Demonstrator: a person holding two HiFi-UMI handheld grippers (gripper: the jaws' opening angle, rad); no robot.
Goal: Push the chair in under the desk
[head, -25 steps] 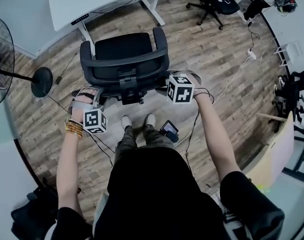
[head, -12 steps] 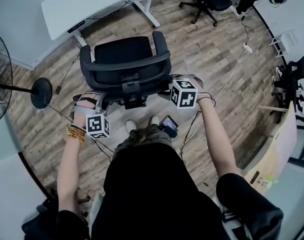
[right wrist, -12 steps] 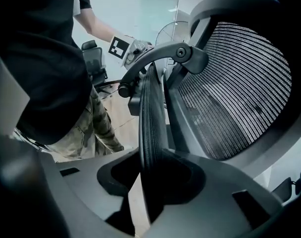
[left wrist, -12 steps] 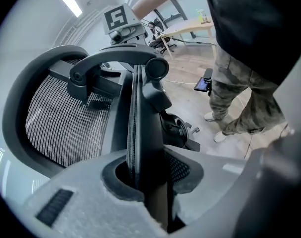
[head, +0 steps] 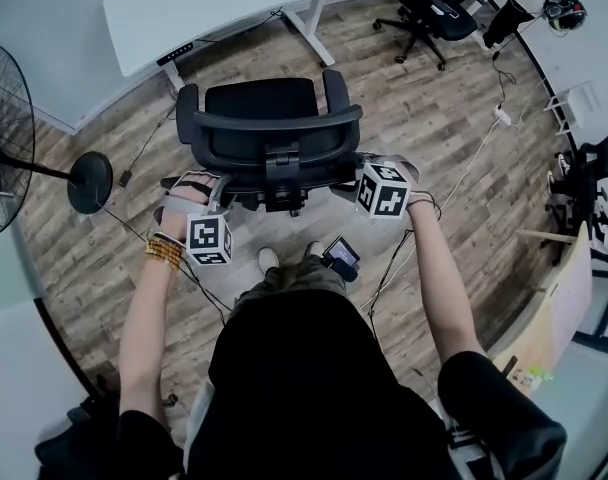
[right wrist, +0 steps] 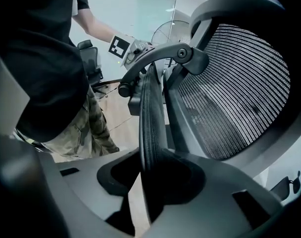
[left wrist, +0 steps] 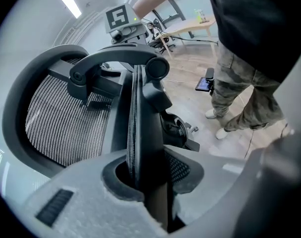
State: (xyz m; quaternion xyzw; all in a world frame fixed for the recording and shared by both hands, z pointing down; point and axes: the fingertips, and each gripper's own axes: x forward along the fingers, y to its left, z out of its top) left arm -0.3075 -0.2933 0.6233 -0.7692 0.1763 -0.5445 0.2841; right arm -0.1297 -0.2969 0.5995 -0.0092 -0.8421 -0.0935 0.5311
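Chair (head: 259,103) rolled toward desk (head: 234,3); only gripper views show left gripper (left wrist: 145,182), right gripper (right wrist: 150,182) clamping backrest (left wrist: 61,118).

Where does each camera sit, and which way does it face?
Head view: on the head, steeply down at black mesh office chair; arms, torso, shoes.
Left gripper view: on left gripper, along jaws clamping the chair's back; legs, right arm.
Right gripper view: on right gripper, likewise; torso, left arm.
Shared: all three show the chair.
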